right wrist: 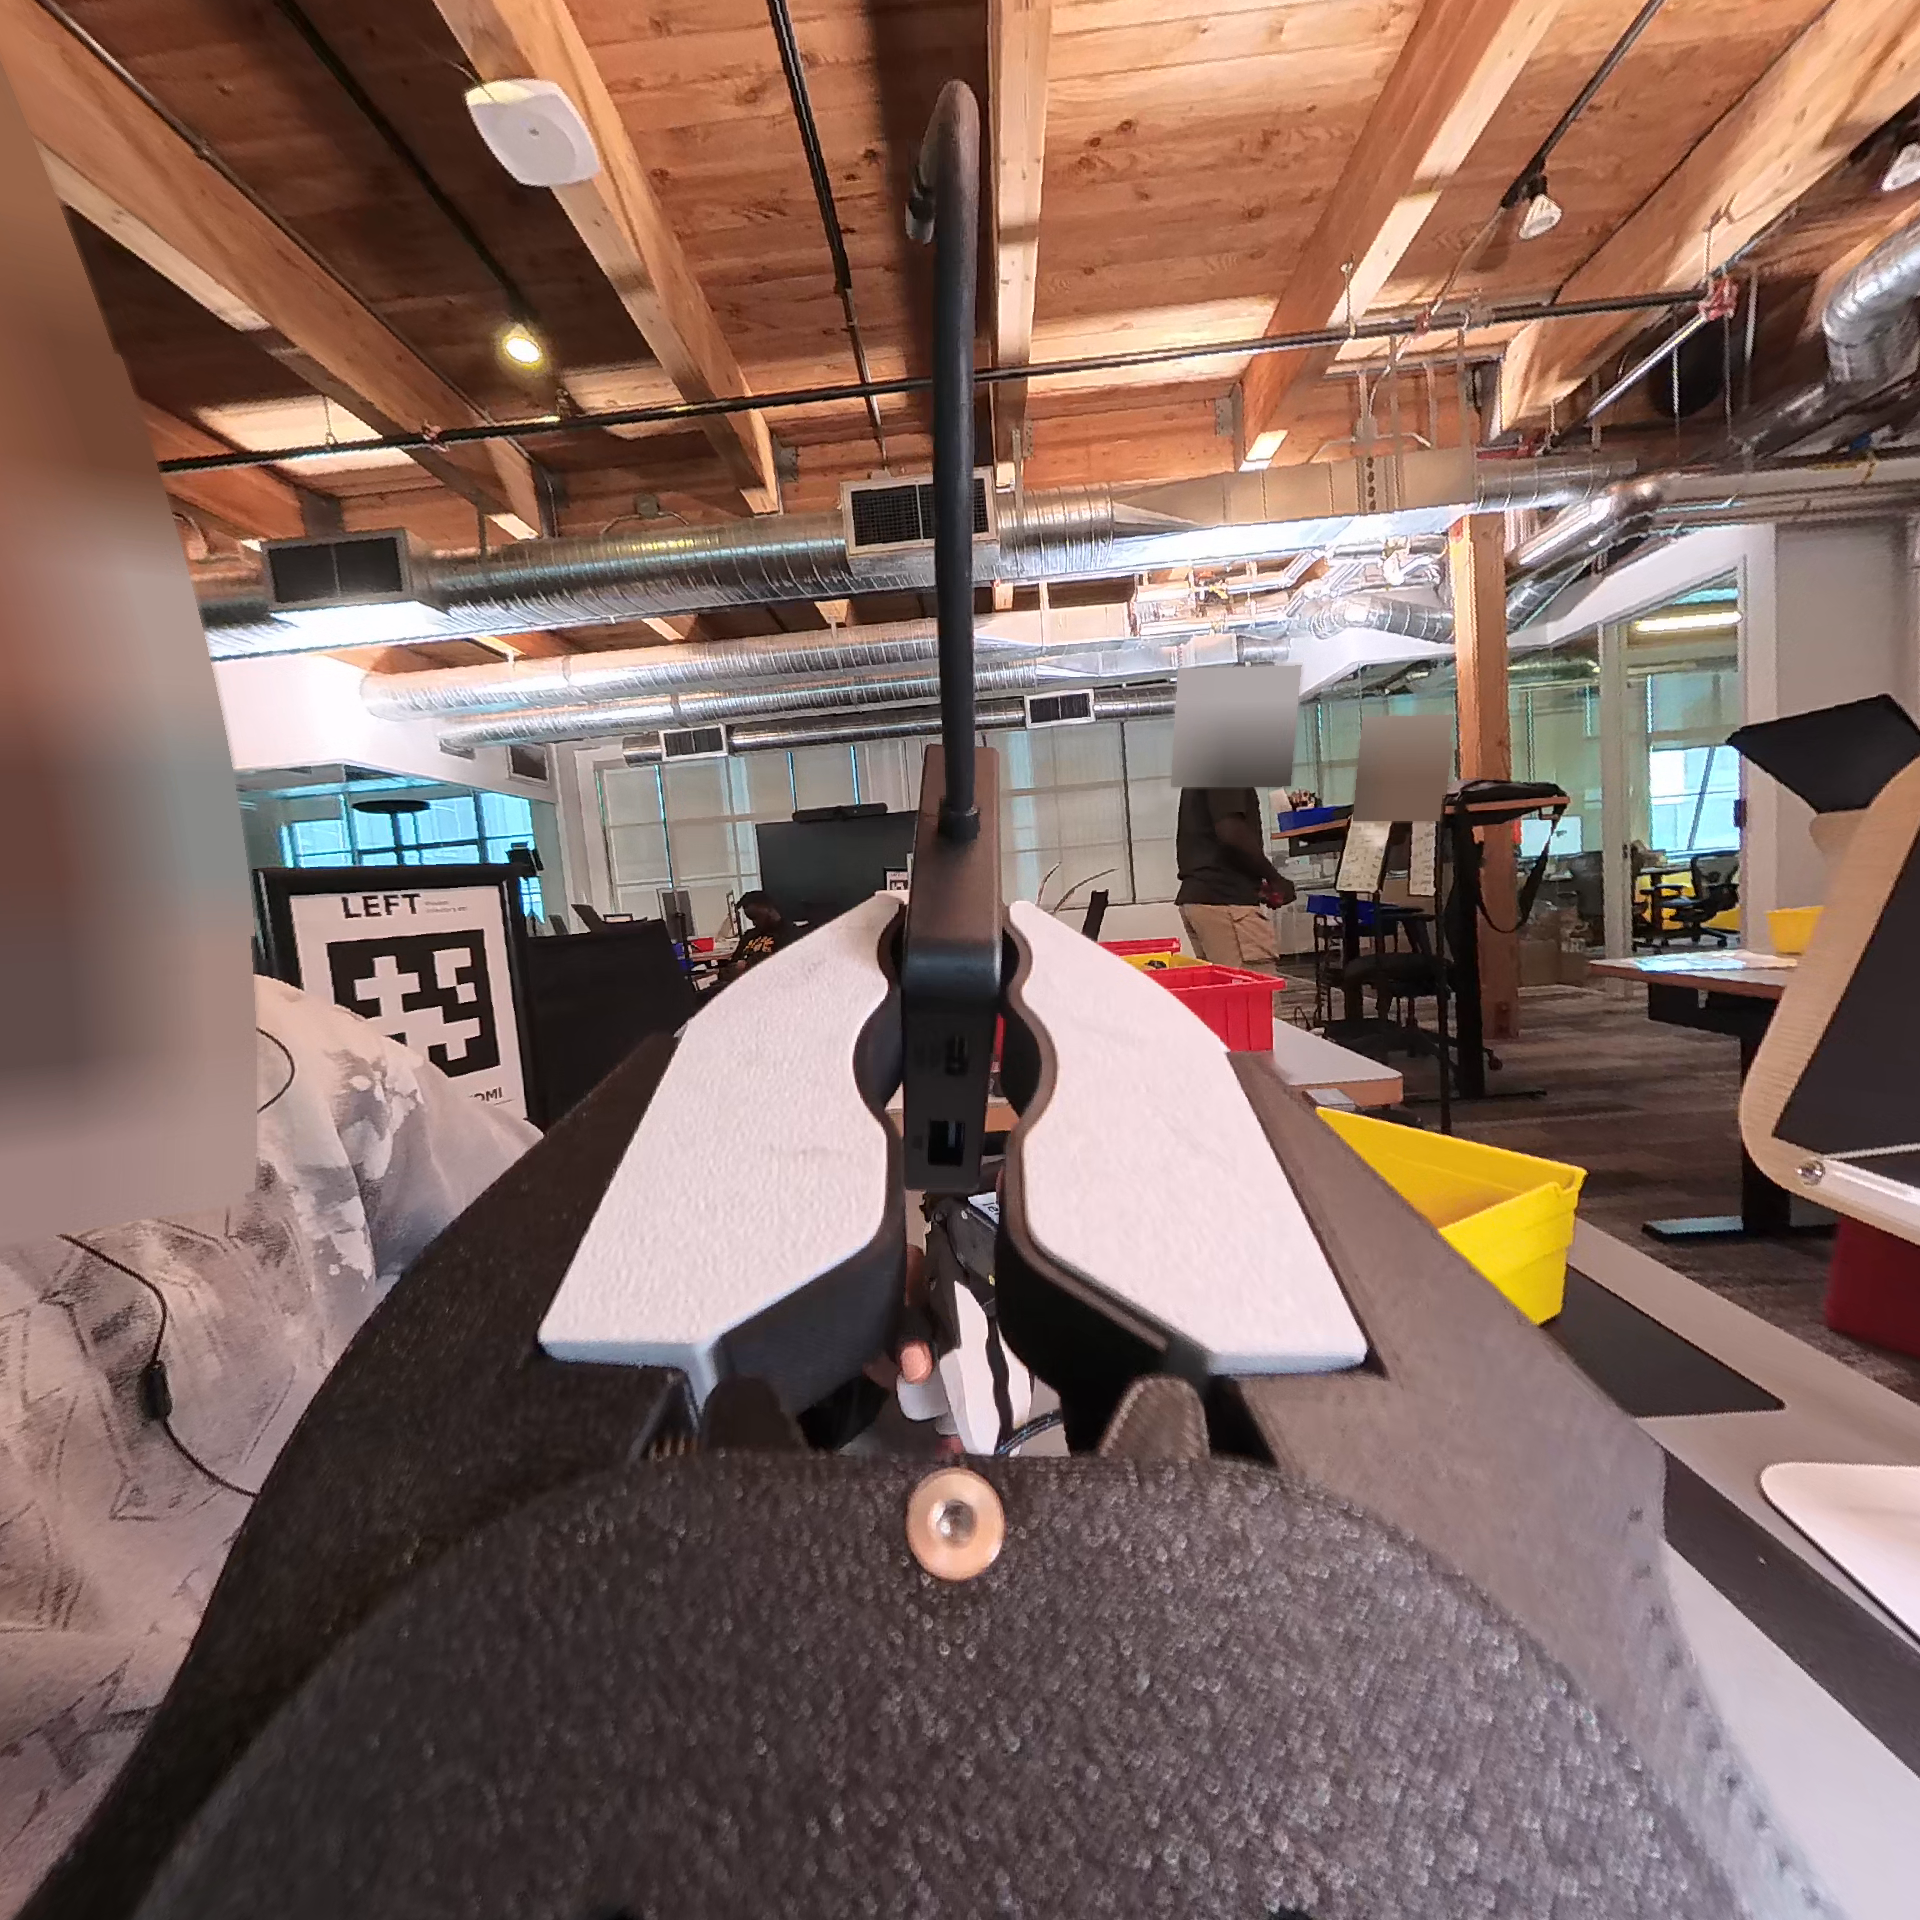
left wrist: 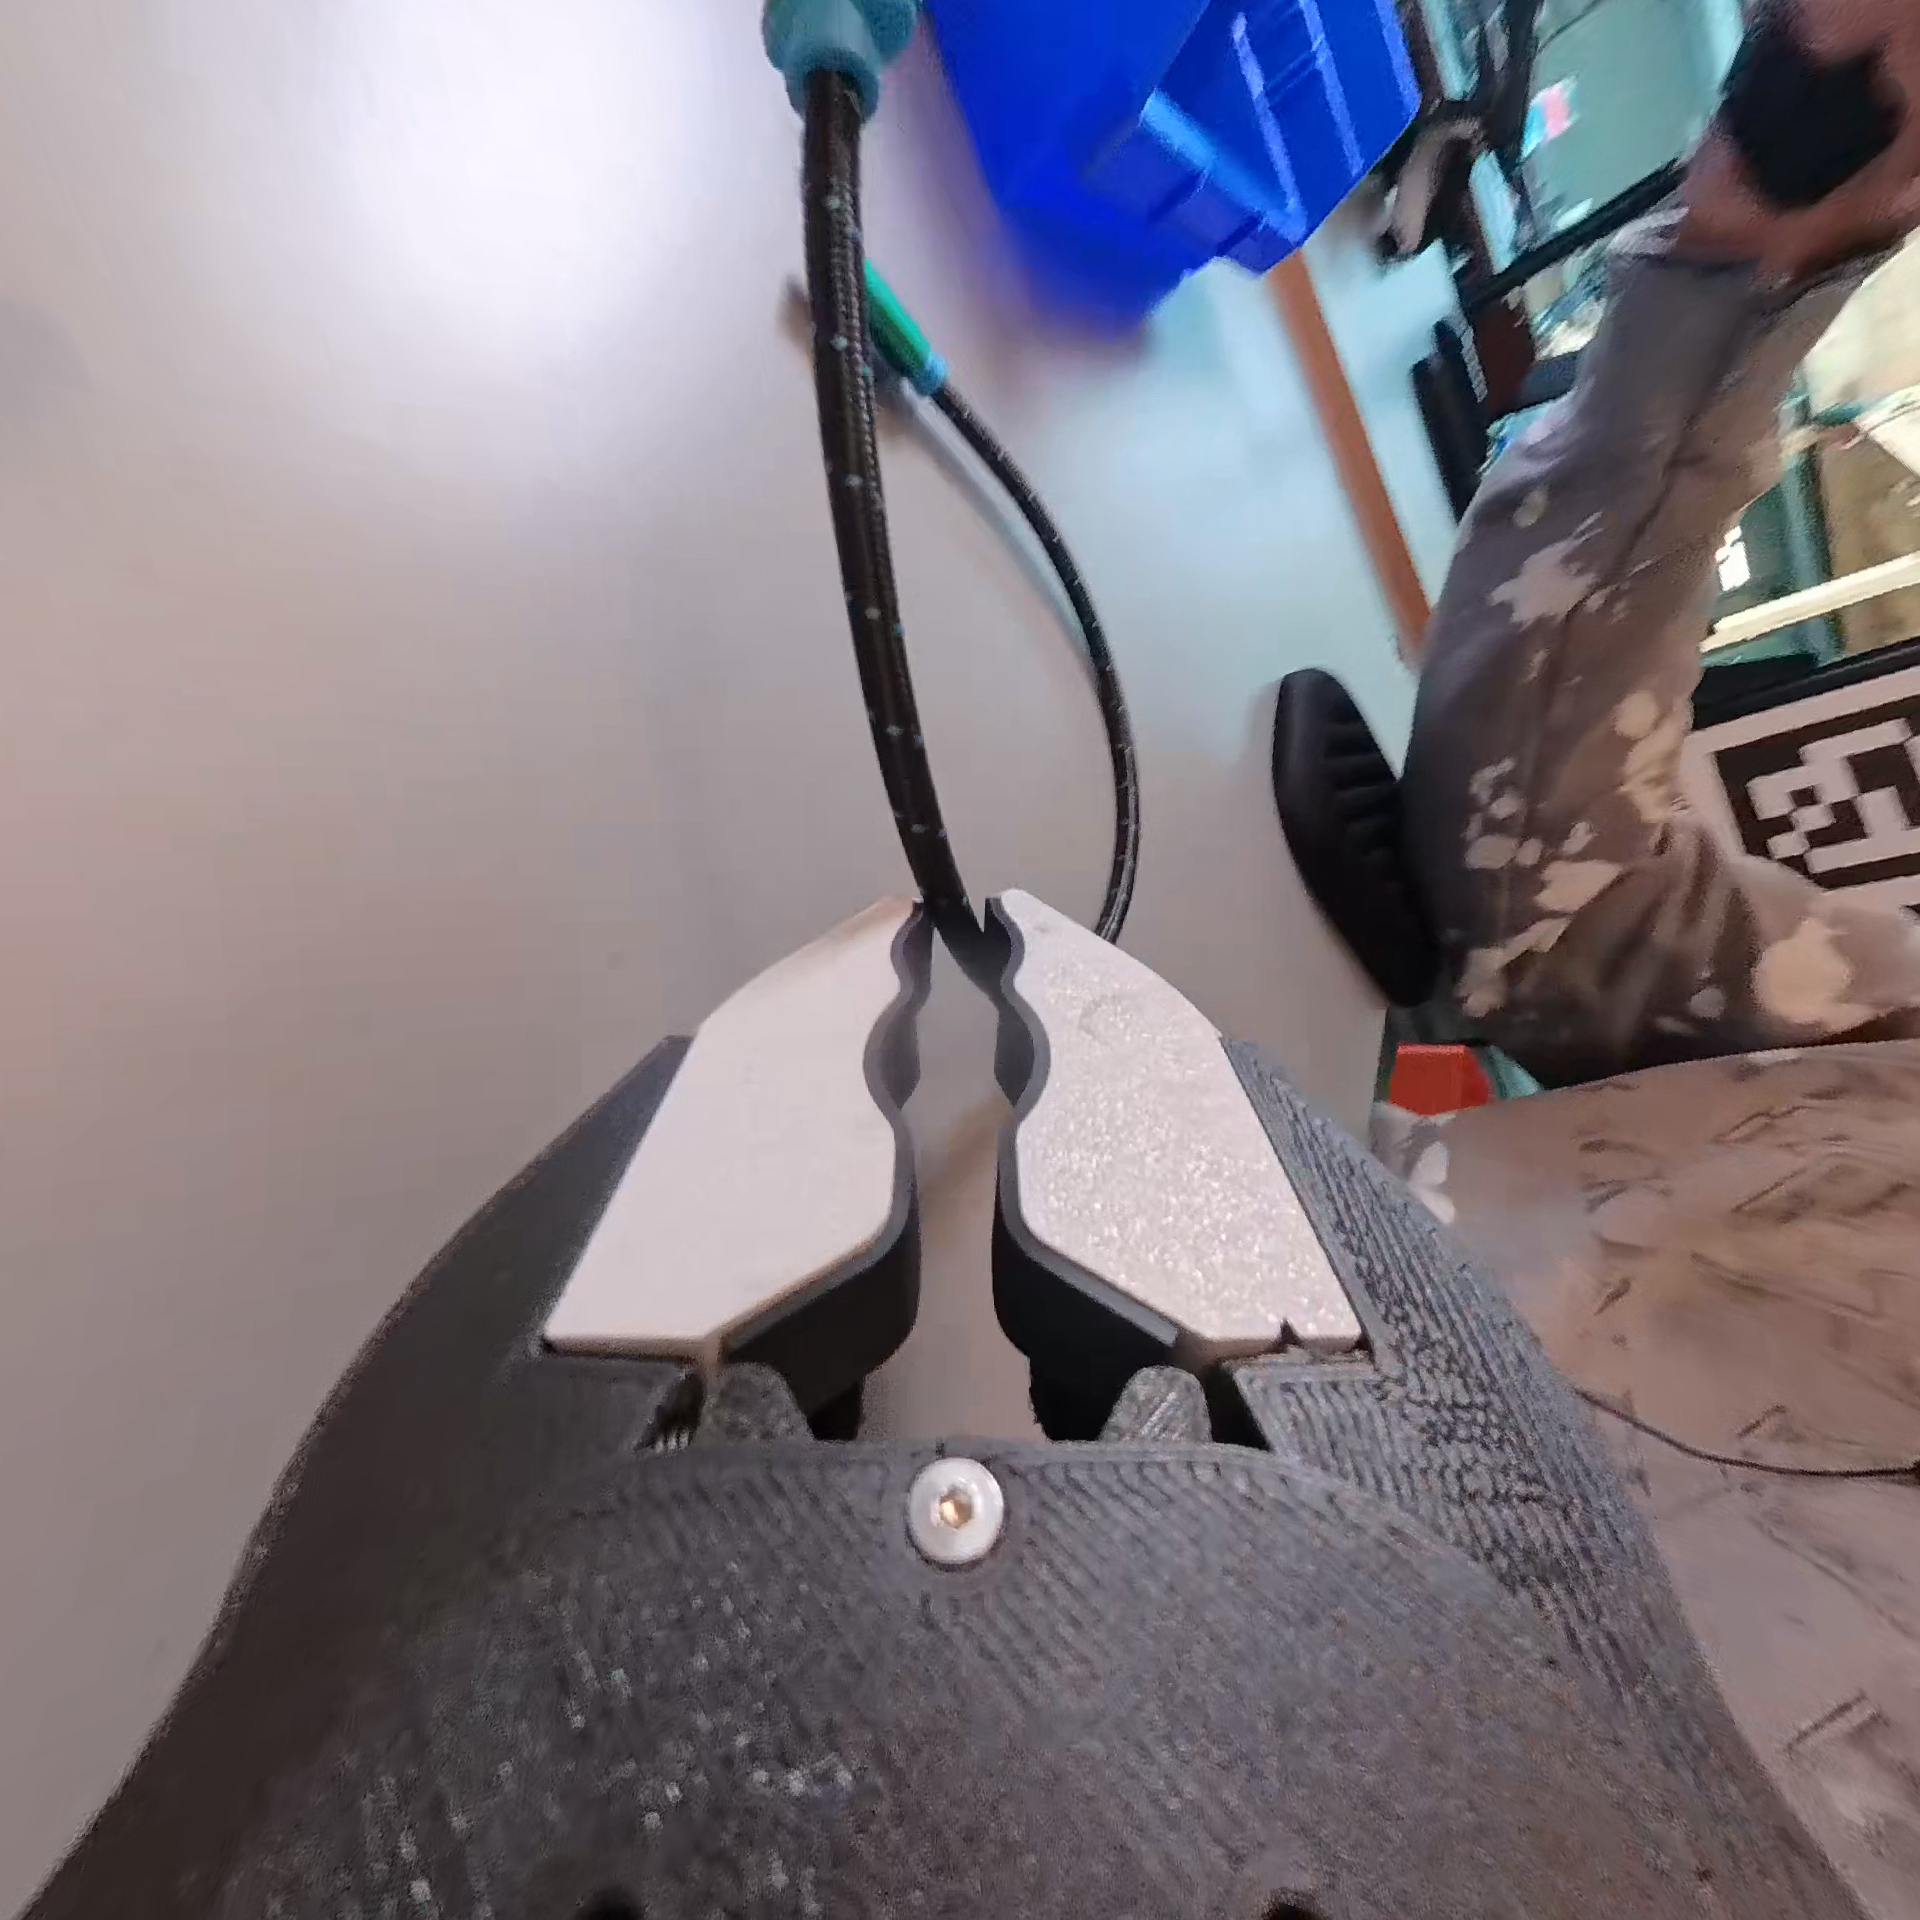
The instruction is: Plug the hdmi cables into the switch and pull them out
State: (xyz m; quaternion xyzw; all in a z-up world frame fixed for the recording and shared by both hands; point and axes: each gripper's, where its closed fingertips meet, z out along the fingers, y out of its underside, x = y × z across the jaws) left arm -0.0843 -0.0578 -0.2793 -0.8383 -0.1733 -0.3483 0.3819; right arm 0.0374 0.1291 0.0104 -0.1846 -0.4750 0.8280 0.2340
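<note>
Right gripper (right wrist: 951, 935) clamps the black HDMi switch (right wrist: 948, 966) edge-on and raised, ports facing the camera, its own lead (right wrist: 954, 468) arching overhead. Left gripper (left wrist: 954, 925) pinches the braided HDMI cable (left wrist: 862, 582) mid-length, teal plug (left wrist: 831, 42) dangling above the white table (left wrist: 364, 520), probably to regrip nearer the plug.

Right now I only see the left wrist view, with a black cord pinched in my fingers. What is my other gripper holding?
Observer: The right gripper is shut on a small black box, the switch.
Operator: Is a cord plugged into it?
Observer: One thin black cord sticks up from its top end.
Operator: Any empty holes left?
Observer: Yes, its near edge shows empty ports, with no plug in them.
Operator: Where is it pointing?
Observer: Up toward the wooden ceiling, not at the table.
</note>
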